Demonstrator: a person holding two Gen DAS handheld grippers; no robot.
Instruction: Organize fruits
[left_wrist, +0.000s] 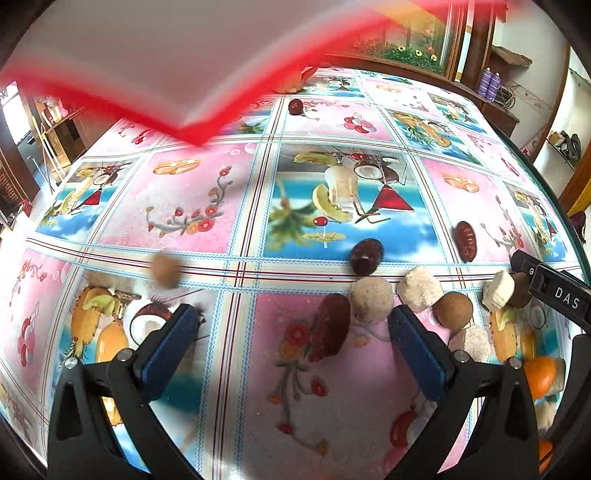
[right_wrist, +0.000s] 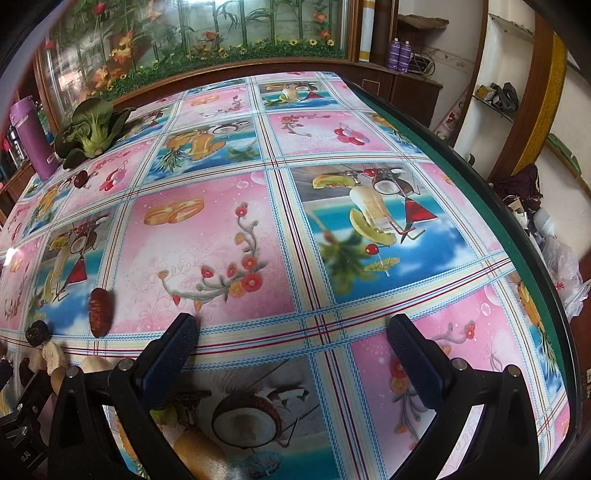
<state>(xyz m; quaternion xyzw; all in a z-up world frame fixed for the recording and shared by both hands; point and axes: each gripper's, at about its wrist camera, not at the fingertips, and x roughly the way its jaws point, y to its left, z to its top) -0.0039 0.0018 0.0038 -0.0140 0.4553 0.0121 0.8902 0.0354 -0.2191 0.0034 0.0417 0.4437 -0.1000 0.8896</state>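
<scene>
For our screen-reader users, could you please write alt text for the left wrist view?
An open left hand-held gripper hovers over a fruit-print tablecloth, with dark red dates and pale round fruits scattered ahead. A blurred red-edged white tray fills the upper left.

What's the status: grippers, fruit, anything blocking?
Left hand-held gripper open, empty. Right hand-held gripper open, empty. Fruit pieces loose on tablecloth. Blurred red-edged tray overhead, left view.

Glossy printed plastic tablecloth (right_wrist: 221, 229); wrinkled dark dates (left_wrist: 464, 240); rough pale crumbly balls (left_wrist: 371, 299).
</scene>
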